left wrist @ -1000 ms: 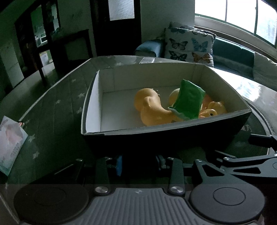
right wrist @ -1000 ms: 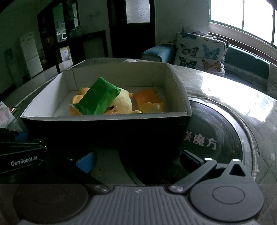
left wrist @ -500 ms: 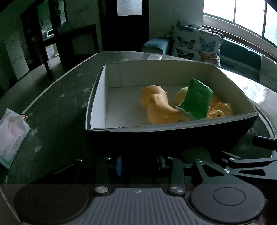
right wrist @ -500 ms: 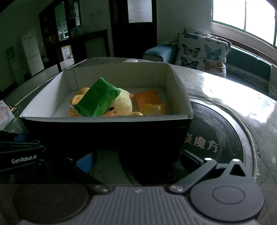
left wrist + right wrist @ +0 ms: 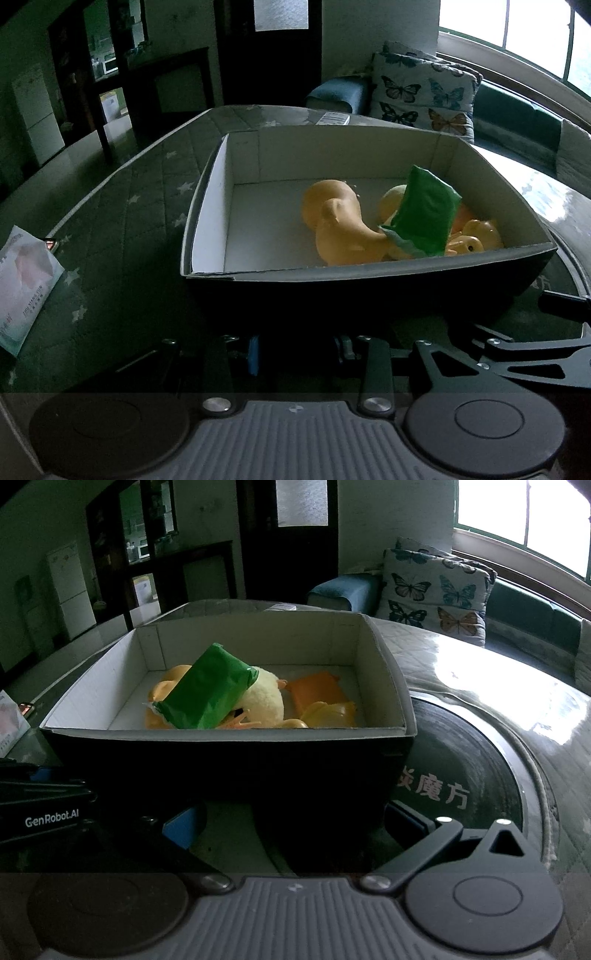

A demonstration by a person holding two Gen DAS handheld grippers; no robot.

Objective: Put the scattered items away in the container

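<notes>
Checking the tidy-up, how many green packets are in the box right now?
1. The green packet sits in the box, propped at a tilt on the yellow plush chick and orange toys. Others could be hidden beneath the pile.

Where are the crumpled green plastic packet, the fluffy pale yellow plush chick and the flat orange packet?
Green plastic packet point(image 5: 207, 694), right wrist view, middle face.
Plush chick point(image 5: 264, 701), right wrist view, body.
Orange packet point(image 5: 316, 688), right wrist view, top face.

Both grippers, left and right, hover with parted fingers.
</notes>
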